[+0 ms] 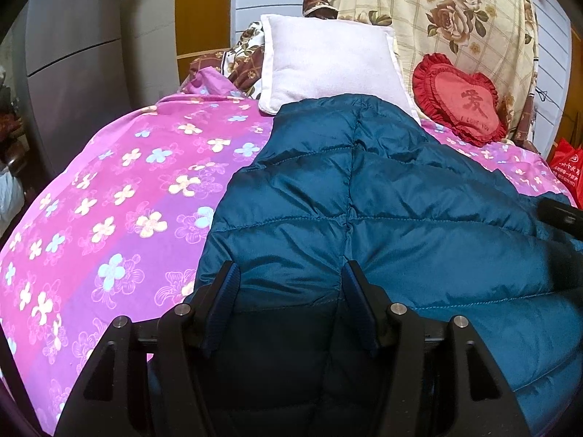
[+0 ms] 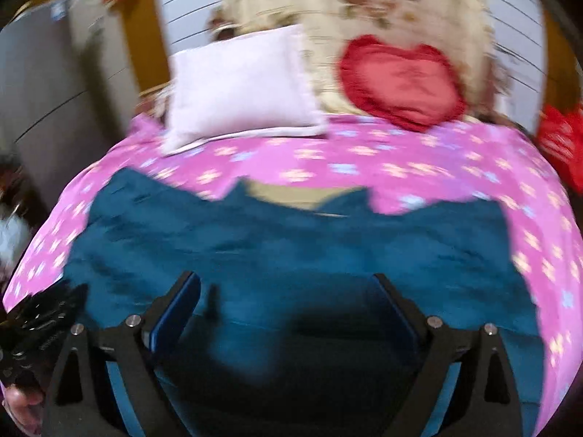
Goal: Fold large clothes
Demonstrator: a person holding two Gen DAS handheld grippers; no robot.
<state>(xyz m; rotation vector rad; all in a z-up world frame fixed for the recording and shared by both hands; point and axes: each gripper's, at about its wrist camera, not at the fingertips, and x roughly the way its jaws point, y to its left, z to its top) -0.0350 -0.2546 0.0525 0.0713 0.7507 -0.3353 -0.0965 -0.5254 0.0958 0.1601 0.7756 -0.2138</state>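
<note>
where jacket (image 1: 382,196) ends – pink sheet (image 1: 120,196), bare

I am reading "I LOVE YOU" under a large Chinese character on the red heart cushion (image 1: 461,100); the red bag (image 1: 566,174) at the right edge is showing white print too small to make out

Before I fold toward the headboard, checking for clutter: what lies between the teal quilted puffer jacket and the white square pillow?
Right wrist view: only pink floral bedsheet between jacket and pillow.
</note>
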